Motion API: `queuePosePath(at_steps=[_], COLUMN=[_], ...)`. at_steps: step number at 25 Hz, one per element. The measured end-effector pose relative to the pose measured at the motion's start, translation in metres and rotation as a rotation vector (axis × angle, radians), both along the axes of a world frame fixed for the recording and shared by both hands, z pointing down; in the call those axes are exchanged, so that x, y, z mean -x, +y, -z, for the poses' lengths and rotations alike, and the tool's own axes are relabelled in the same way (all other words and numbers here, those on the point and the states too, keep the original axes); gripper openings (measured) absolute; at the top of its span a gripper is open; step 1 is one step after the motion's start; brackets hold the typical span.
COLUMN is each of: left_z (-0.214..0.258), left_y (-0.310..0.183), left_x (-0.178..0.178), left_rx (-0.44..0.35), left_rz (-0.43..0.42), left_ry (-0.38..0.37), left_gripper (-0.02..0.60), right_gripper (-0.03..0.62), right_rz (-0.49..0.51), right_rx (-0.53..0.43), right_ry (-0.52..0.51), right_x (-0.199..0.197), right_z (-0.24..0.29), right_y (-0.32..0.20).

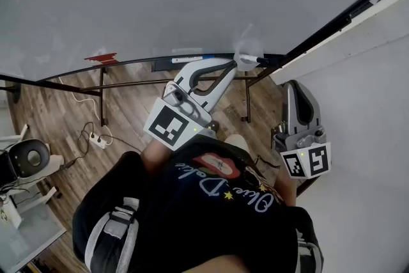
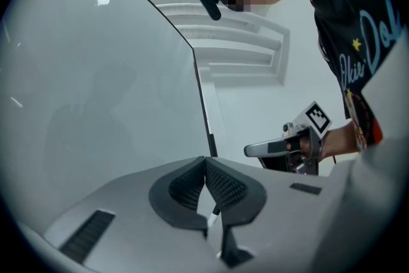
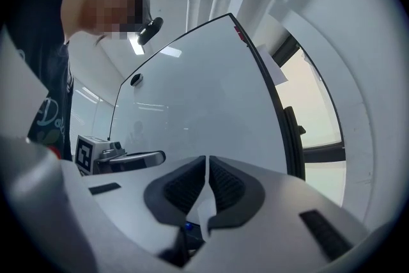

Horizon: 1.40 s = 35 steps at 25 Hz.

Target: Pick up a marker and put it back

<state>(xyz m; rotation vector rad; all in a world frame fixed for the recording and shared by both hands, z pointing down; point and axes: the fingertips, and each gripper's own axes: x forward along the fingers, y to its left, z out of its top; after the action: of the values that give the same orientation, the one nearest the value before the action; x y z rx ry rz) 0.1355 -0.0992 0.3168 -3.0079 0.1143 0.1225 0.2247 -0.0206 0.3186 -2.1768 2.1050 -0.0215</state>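
Setting: office or meeting room, indoors.
- Whiteboard (image 1: 192,3): large, blank, black-edged, filling most of the head view.
- Stand (image 1: 102,96): thin black metal legs and crossbars under the board.
- Floor (image 1: 57,112): brown wood-look planks.
- Power strip (image 1: 97,140): white, lying on the floor with loose cables.
- Chair (image 1: 29,158): black round seat, at the left edge.
- Wall (image 1: 364,73): plain white, at the board's right end.
- Window (image 3: 316,105): bright, dark-framed, past the board's edge.
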Motion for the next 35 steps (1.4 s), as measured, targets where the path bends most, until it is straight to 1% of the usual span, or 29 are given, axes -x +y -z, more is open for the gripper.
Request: queuePosePath(at_steps=[2,6,10,13,18,22,25,28,35], left_z=[0.000,0.000,0.000,0.002,0.004,0.004,0.002,-0.002,-0.001], left_y=[-0.001,-0.006,-0.002,-0.001,0.003,0.006,0.006,0.006,0.007], left_x=[0.003,0.007,0.004,0.002,0.001,0.002,0.006,0.011,0.017], left_rx=[-0.017,0.030,0.011,0.019,0.012,0.013,-0.010,-0.006,-0.016], left_rz=[0.024,0.095,0.145,0.195,0.256,0.308,0.348,0.381,0.431], left_ry=[-0.020,-0.012,-0.030,-0.021,-0.028,-0.027,-0.043,-0.066,-0.076], left_gripper=[0.004,0.003,0.003,0.003,0.004,0.003,0.003,0.003,0.003], right_gripper=[0.003,0.003,0.015,0.025,0.073,0.095,0.106,0.114,0.124], right_rz=[0.016,0.072,0.132,0.173,0.238,0.290,0.310,0.325,0.349], right_rx=[0.002,0.013,0.033,0.063,0.134,0.172,0.198,0.221,0.274], right_ry=[-0.003,-0.013,-0.001,0.011,0.042,0.050,0.050,0.060,0.084], right_x=[-0.003,-0.006,-0.011,-0.014,-0.018,-0.018,-0.018,-0.017,-0.016], right_z=[-0.003,-0.006,-0.011,-0.016,-0.032,-0.049,-0.060,-0.069,-0.088], right_y=[-0.005,-0.016,-0.024,-0.028,-0.034,-0.040,-0.046,-0.051,-0.065])
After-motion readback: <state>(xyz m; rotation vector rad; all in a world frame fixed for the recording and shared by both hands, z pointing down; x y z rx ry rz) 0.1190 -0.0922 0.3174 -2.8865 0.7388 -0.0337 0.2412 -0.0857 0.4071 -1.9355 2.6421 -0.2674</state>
